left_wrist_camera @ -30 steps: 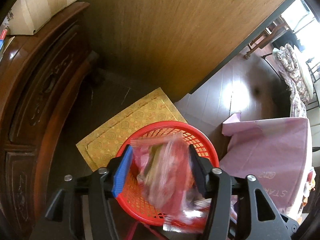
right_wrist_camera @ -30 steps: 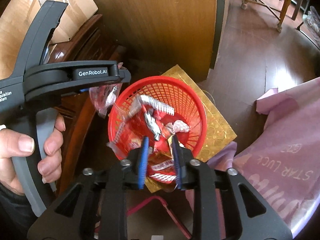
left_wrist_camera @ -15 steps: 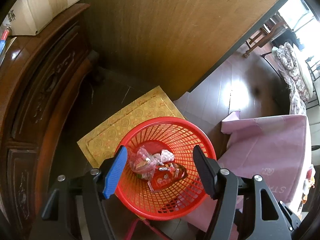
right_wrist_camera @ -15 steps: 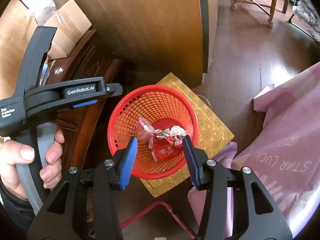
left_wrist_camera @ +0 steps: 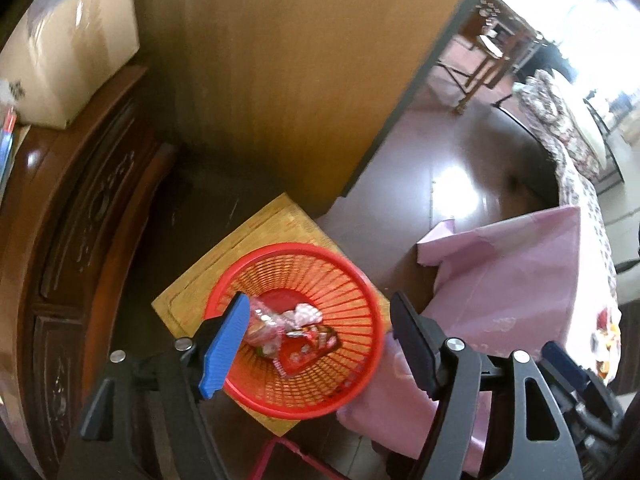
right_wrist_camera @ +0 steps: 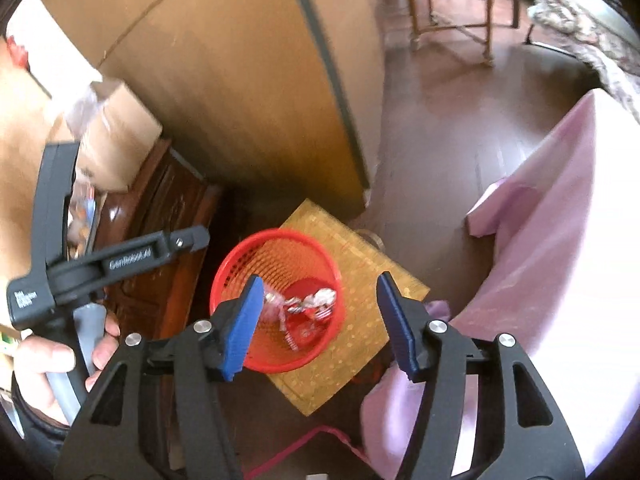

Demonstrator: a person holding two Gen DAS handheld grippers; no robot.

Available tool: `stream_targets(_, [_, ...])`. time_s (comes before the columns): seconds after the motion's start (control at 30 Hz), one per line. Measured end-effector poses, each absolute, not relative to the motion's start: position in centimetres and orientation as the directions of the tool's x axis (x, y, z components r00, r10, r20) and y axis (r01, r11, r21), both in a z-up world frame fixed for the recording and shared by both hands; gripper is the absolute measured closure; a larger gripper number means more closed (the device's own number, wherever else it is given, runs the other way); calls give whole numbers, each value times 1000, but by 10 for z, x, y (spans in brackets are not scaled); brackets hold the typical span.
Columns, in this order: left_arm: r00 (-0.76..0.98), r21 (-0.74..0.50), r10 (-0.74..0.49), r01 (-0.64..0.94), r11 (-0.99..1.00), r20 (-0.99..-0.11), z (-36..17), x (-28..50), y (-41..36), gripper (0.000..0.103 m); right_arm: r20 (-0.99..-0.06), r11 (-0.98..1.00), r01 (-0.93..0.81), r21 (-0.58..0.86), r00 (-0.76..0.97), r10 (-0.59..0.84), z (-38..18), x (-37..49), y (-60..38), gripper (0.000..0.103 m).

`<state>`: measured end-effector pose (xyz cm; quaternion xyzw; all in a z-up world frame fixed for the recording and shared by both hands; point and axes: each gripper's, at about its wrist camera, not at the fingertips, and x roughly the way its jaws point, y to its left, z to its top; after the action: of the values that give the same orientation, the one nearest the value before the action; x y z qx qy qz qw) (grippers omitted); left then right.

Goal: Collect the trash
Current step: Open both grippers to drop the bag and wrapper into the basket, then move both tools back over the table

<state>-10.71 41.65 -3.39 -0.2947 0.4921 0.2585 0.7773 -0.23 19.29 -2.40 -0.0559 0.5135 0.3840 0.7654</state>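
- Your red mesh basket (left_wrist_camera: 296,332) stands upright on a gold patterned mat (left_wrist_camera: 224,272) on the floor, mouth upward.
- Crumpled snack wrappers (left_wrist_camera: 292,336) lie jumbled at its bottom; no clear long axis.
- Your left hand-held gripper (left_wrist_camera: 320,348) and right hand-held gripper (right_wrist_camera: 320,328) have just been opening; both are released above the basket, nothing between them.

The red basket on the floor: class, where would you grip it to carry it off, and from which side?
Grip the red basket by its top rim, coming from above. It stands upright with its mouth open upward, and the thin rim fits between jaws; the near rim arc looks most open.
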Motion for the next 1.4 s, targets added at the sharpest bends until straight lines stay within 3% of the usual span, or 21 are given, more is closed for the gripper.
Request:
stream_targets(0.17, [408, -195, 102, -623, 758, -907, -15, -83, 376, 29, -802, 757, -596, 267, 298, 518, 6, 13, 136, 32])
stream_targets(0.3, [410, -177, 93, -574, 799, -907, -7, -65, 343, 23, -793, 786, -555, 272, 333, 510, 16, 23, 92, 30])
stream_targets(0.4, [419, -167, 84, -527, 833, -904, -1, -51, 313, 22, -781, 816, -522, 249, 390, 488, 22, 27, 57, 22])
stream_targets(0.67, [429, -131, 58, -399, 908, -901, 5, -14, 237, 20, -764, 885, -421, 200, 498, 409, 24, 44, -33, 15])
stream_targets(1.4, [419, -125, -46, -164, 978, -907, -7, 81, 77, 15, -729, 970, -140, 198, 641, 241, 0, 86, -187, 9])
